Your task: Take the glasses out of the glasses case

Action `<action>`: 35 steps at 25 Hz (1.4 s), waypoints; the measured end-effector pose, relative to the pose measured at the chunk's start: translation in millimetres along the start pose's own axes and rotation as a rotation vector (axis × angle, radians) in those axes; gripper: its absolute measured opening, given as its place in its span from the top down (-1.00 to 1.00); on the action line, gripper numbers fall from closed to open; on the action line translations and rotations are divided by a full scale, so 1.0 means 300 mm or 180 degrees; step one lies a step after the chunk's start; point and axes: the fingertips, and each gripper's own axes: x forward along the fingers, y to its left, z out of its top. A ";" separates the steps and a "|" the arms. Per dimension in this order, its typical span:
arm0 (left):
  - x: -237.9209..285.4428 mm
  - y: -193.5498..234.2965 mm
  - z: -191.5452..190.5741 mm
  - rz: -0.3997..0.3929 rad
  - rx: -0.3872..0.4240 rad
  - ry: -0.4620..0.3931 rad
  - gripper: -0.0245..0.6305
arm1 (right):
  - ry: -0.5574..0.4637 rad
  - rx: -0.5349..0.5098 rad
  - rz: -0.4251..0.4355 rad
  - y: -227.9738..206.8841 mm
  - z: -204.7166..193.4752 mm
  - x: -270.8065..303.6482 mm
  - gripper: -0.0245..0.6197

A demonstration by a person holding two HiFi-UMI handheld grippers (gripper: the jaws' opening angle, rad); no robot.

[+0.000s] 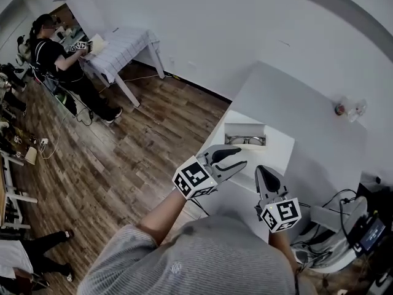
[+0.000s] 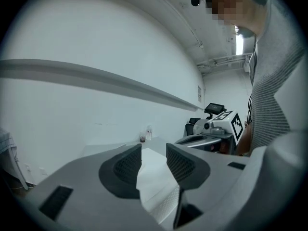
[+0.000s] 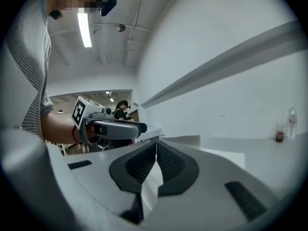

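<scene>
Head view, left to right, places given relative to the case.

- Well left of the case and far back: a person (image 1: 52, 51) is seen at a far table (image 1: 126, 45) covered in white cloth.
- Just short of the case, on its near left side: the left gripper (image 1: 236, 158) is held above the mat, tips toward the case but not touching it. In the left gripper view (image 2: 154, 150) the jaws are seen apart. Nothing is held between them, and only the white mat shows through the gap.
- Case (image 1: 244, 129): it lies open on a white mat (image 1: 279, 146), near the left edge of the white table (image 1: 307, 103). The glasses (image 1: 245, 141) are seen lying inside the case, not yet taken out.
- Near the case's right end, on the near side: the right gripper (image 1: 265, 174) is held a little further back from the case than the left one. In the right gripper view (image 3: 156, 146) the pads are seen pressed together at the tips, with nothing between them.
- Well right of the case, at the far side of the table: a small cup (image 3: 279, 134) with dark contents and a clear bottle (image 3: 290, 117) stand upright, just beside each other.
</scene>
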 end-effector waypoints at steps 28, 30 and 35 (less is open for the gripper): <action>0.093 0.149 -0.047 -0.0110 0.0481 0.0774 0.40 | -0.0003 -0.0031 -0.0022 -0.024 -0.006 -0.005 0.88; 0.103 0.157 -0.055 -0.0125 0.0514 0.0855 0.40 | -0.0004 -0.0026 -0.0026 -0.027 -0.011 -0.007 0.88; 0.126 0.178 -0.071 -0.0189 0.0574 0.1033 0.40 | -0.0002 -0.0025 -0.0023 -0.031 -0.015 -0.009 0.88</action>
